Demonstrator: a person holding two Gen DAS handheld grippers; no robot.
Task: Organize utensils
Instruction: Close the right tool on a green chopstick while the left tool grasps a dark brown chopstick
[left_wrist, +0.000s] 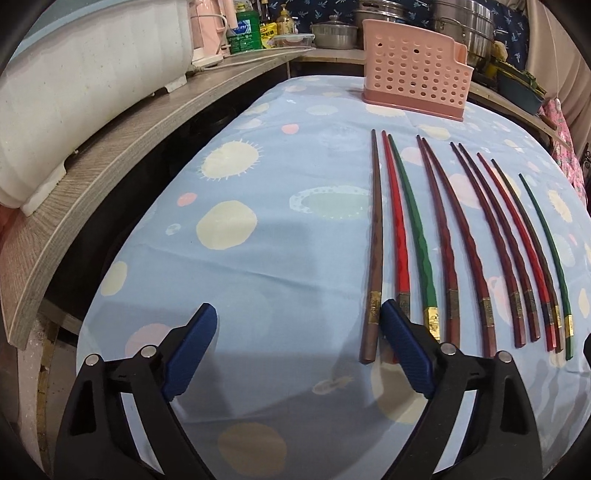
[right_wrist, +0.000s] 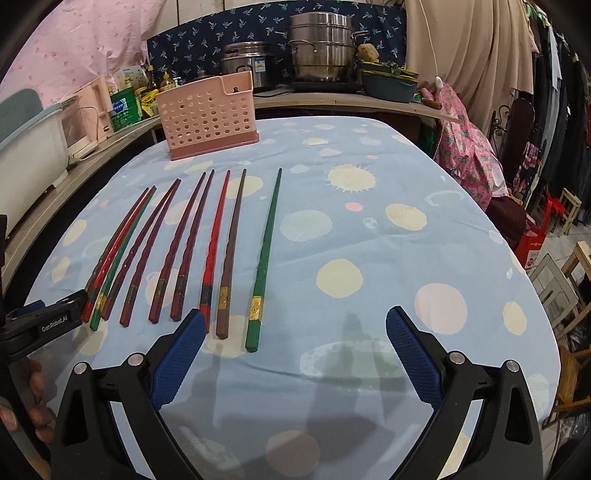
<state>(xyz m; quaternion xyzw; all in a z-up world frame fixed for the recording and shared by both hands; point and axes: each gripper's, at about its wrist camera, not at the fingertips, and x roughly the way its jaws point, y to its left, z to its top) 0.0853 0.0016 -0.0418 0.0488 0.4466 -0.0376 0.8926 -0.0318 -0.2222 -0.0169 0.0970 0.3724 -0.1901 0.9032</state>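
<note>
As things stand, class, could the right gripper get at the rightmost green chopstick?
Probably yes: the right gripper is open, the green chopstick lies alone just ahead of its left finger, nothing between.

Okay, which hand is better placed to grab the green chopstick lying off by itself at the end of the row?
Probably the right. The right hand-held gripper is open, with the lone green chopstick just ahead between its fingers. The left hand-held gripper is at the row's opposite end.
</note>
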